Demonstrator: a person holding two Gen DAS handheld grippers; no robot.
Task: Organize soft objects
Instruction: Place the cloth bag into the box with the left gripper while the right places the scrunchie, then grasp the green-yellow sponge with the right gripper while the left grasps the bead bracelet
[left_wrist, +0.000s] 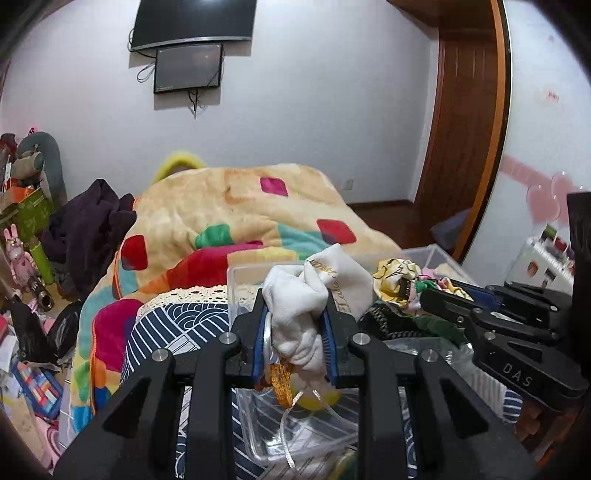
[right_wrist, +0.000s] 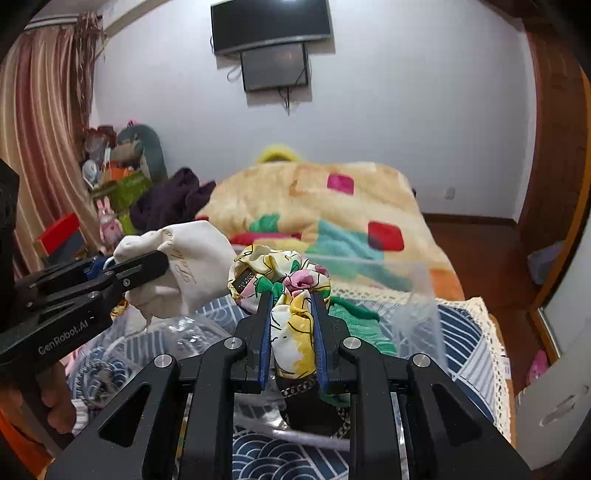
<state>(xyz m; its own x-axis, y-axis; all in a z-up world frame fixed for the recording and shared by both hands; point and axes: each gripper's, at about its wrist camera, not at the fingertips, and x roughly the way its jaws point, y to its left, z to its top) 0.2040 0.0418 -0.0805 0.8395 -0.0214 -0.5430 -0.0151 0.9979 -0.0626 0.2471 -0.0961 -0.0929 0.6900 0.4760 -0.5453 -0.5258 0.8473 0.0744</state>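
My left claw (left_wrist: 295, 314) pinches the white cloth pouch (left_wrist: 317, 295); right claw (right_wrist: 293, 314) pinches the floral scrunchie (right_wrist: 288, 295), both above the clear bin (right_wrist: 417, 295) on the bed (right_wrist: 472, 332).

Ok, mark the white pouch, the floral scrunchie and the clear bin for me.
white pouch (left_wrist: 295, 314), left wrist view, bunched cloth between the jaws.
floral scrunchie (right_wrist: 291, 332), right wrist view, yellow-and-white fold between the jaws.
clear bin (right_wrist: 421, 295), right wrist view, far transparent wall.
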